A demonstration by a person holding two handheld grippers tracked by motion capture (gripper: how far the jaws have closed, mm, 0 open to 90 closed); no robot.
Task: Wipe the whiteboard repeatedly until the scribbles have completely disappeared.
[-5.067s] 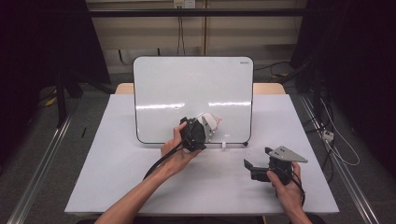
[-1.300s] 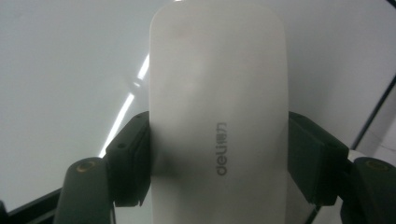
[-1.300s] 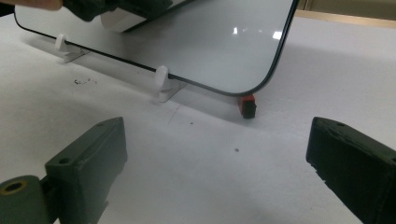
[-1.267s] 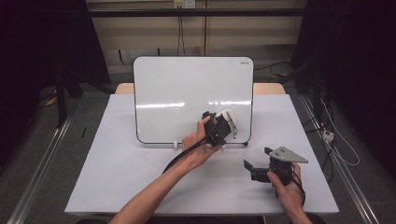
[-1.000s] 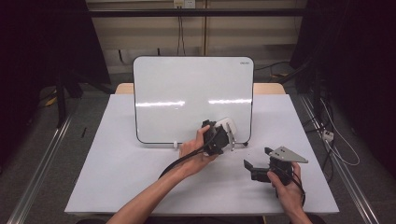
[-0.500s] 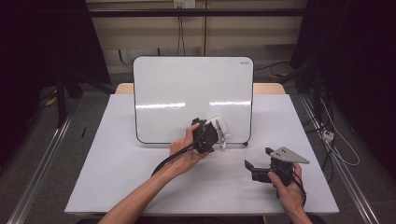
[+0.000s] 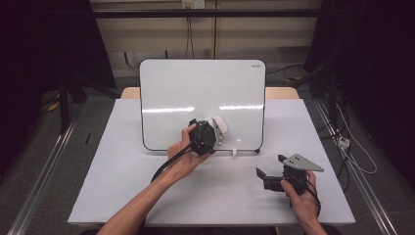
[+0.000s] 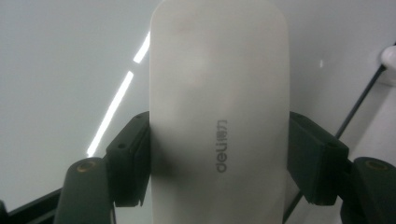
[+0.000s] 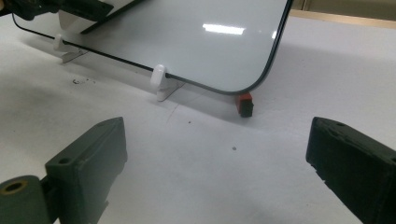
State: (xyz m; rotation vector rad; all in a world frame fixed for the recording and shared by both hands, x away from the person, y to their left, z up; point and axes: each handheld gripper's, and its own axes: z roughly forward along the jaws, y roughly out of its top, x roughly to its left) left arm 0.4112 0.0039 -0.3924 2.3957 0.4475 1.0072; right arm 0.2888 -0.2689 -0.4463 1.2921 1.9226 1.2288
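wiping seems underway: left gripper (image 7: 211,138) jaws are clamping a whiteboard eraser (image 8: 218,116) against the whiteboard (image 7: 200,93); right gripper (image 7: 274,177) is resting, jaws apart; next calls for sweeping strokes.

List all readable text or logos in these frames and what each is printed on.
"deli", followed by two small characters too blurred to read: printed in grey along the white eraser clamped in the left gripper.
A small dark mark at the top right corner of the whiteboard: too small to read in the high view.
No readable text on the right gripper or the table.
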